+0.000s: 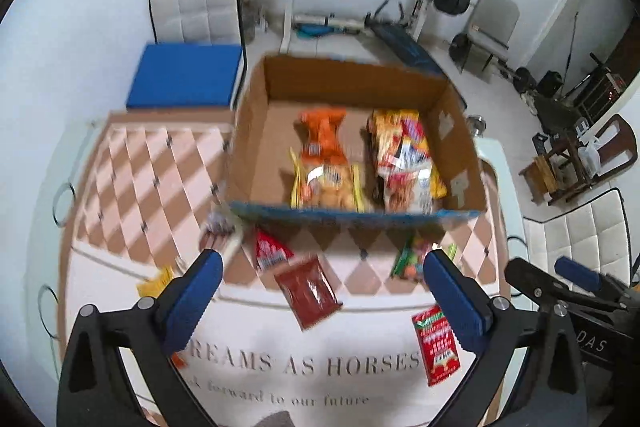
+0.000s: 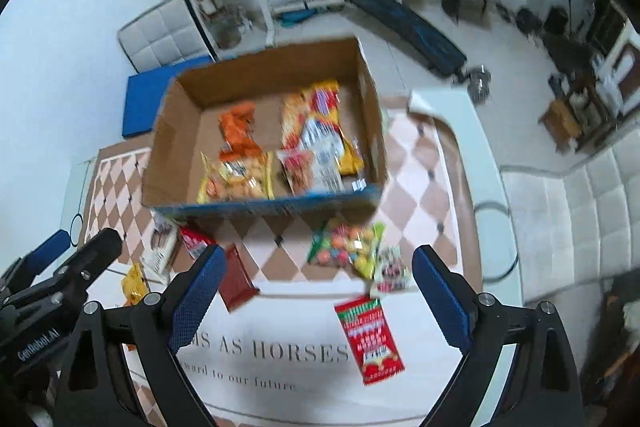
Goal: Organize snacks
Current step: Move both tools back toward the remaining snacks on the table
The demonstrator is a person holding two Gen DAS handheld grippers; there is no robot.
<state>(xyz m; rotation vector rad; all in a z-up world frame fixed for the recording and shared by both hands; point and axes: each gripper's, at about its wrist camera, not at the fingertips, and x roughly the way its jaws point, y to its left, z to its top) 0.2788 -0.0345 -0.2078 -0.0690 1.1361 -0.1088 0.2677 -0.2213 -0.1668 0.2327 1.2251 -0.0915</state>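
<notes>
An open cardboard box [image 1: 248,131] [image 2: 168,143] stands on the table and holds an orange snack bag [image 1: 324,143] [image 2: 238,131], a yellow-edged bag [image 1: 326,183] [image 2: 236,183] and a pile of red and yellow packets [image 1: 404,159] [image 2: 320,139]. In front of it lie a dark red packet [image 1: 310,291] [image 2: 238,281], a red-and-white packet [image 1: 270,251], a red-green packet [image 1: 436,345] [image 2: 370,337] and a colourful candy bag [image 2: 346,245] [image 1: 410,259]. My left gripper [image 1: 320,291] is open and empty above the dark red packet. My right gripper [image 2: 316,283] is open and empty above the loose packets.
A checked cloth with printed words [image 1: 132,179] [image 2: 420,179] covers the table. A yellow packet [image 1: 154,281] [image 2: 134,285] and a white packet [image 2: 162,247] lie at the left. White chairs [image 1: 576,239] [image 2: 560,211], a blue cushion [image 1: 184,75] and a weight bench [image 1: 404,43] surround the table.
</notes>
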